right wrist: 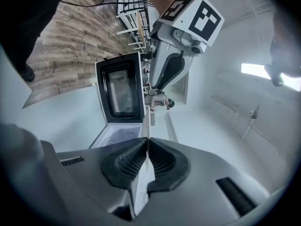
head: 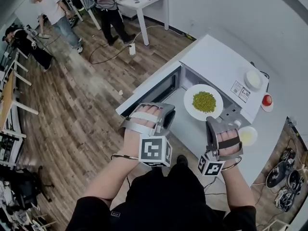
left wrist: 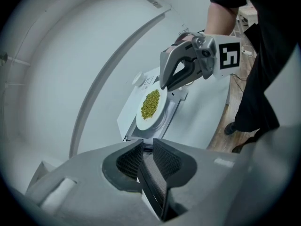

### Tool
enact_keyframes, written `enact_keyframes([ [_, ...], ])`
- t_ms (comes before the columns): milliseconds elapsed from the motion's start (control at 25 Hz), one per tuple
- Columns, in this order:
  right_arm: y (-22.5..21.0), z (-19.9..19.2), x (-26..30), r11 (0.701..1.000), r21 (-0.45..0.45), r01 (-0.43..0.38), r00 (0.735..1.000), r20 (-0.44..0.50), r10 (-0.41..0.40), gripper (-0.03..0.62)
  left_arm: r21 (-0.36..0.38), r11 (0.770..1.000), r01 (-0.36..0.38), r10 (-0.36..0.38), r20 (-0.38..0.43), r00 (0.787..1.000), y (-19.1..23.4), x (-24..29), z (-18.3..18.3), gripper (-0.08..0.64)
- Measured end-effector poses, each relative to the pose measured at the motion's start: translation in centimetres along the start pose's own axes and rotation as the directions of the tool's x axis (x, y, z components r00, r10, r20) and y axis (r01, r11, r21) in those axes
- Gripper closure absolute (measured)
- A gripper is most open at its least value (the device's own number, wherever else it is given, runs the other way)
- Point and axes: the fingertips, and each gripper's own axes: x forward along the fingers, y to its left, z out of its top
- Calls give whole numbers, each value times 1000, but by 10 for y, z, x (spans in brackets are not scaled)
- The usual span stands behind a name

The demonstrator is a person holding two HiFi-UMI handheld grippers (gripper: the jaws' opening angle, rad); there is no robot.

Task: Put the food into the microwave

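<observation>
A white plate [head: 192,110] heaped with green peas [head: 204,101] hangs at the mouth of the white microwave [head: 216,61], whose door [head: 154,90] stands swung open to the left. My right gripper [head: 211,122] is shut on the plate's near rim; in the right gripper view that rim [right wrist: 146,126] shows edge-on between the pads. My left gripper [head: 168,119] is shut and empty, hovering just in front of the open door. The left gripper view shows the plate [left wrist: 157,117] and the right gripper [left wrist: 163,85] ahead of my left gripper [left wrist: 145,147].
The microwave sits on a white counter [head: 192,138]. A round white lid [head: 253,79] lies on top of the microwave, and a red item [head: 267,100] lies beside it. A small bowl [head: 247,136] stands by my right hand. People [head: 53,13] and cables [head: 110,52] are on the far wooden floor.
</observation>
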Motion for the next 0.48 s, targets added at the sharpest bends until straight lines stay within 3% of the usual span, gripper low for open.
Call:
enact_keyframes([
  [240, 35, 24, 20, 998, 41, -47, 998, -41, 49, 569, 23, 1000, 10, -11, 52, 999, 5, 22, -19, 491],
  [480, 65, 16, 53, 998, 34, -58, 997, -49, 60, 568, 43, 997, -59, 55, 89, 995, 16, 50, -15, 491],
])
